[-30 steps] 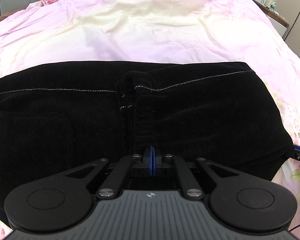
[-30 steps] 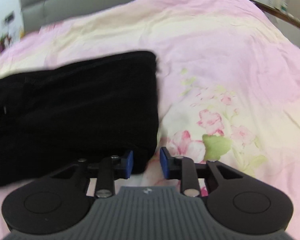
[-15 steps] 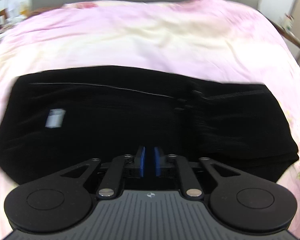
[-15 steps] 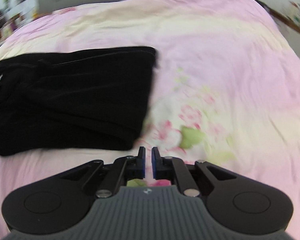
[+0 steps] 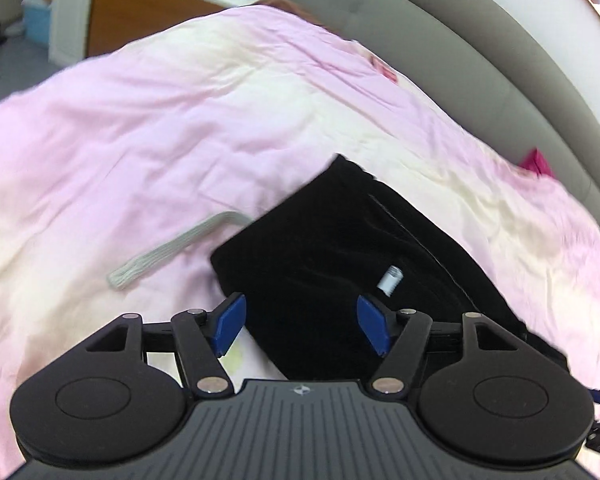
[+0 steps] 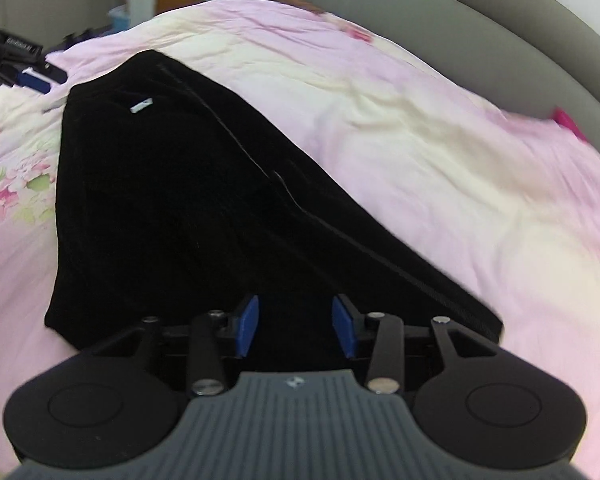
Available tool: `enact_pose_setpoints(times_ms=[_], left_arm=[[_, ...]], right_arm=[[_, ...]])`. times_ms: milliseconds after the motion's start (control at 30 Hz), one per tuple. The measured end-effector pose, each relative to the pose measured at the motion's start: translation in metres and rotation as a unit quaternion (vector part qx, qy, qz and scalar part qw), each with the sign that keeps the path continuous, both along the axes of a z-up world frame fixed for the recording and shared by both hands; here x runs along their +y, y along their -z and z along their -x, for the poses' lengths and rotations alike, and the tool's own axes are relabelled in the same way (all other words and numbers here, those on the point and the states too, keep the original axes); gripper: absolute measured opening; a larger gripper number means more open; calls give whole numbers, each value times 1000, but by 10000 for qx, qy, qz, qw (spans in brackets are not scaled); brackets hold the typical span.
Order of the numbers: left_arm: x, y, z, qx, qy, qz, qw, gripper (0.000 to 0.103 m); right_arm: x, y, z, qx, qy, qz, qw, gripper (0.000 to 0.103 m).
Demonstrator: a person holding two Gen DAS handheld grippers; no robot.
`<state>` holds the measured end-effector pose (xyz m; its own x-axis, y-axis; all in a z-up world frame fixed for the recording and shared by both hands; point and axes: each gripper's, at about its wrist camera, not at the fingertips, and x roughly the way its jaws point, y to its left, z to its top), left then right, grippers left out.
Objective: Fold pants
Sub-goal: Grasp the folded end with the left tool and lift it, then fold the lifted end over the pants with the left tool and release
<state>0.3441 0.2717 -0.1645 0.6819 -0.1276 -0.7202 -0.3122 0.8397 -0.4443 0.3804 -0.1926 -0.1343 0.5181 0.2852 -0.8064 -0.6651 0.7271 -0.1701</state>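
The black pants [image 5: 340, 248] lie folded flat on the pink bed cover, with a small white label [image 5: 390, 278] on top. My left gripper [image 5: 302, 326] is open and empty, its blue pads just above the near left corner of the pants. In the right wrist view the pants [image 6: 172, 200] stretch away to the upper left. My right gripper [image 6: 296, 324] is open and empty over their near right end. The left gripper also shows in the right wrist view [image 6: 32, 76] at the far left, beside the pants.
The pink and cream floral bed cover [image 5: 140, 140] surrounds the pants. A grey L-shaped hex key [image 5: 172, 248] lies on it left of the pants. A grey padded headboard [image 5: 480, 52] runs along the right. A wooden shelf with clutter [image 5: 148, 4] stands beyond the bed.
Both grippers have opened from nearly shut and swung round to the ends of the folded pants. The views now face the headboard. The pants lie in place.
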Motion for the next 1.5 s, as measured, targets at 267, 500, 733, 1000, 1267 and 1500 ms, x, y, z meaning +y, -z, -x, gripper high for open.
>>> enact_pose_setpoints(times_ms=[267,500,733,1000,1267,1500], left_arm=[[43,61,-14,-43,-532,1183,9915,79],[51,82,-39,-261,-460,1500,9873,78],[46,75,-45,-377,-593,1418,9874,45],[2,-18,-44,-944,-125,499,9942,23],[-140,-142,-41,-1770,1207,-750,9739,23],[-313,-187,-28,-2190,2697,-1466,9262,23]], right_arm=[[64,26,-64,486,-1320,612,9882,41],[97,59,-103,818,-2102,1114,9678,50],[97,76,-124,1345,-2133,987,9626,52],[82,67,-114,1136,-1721,725,9758,51],[10,18,-95,1144,-528,-188,9919,48],[-84,-3,-51,1108,136,-334,9932,48]])
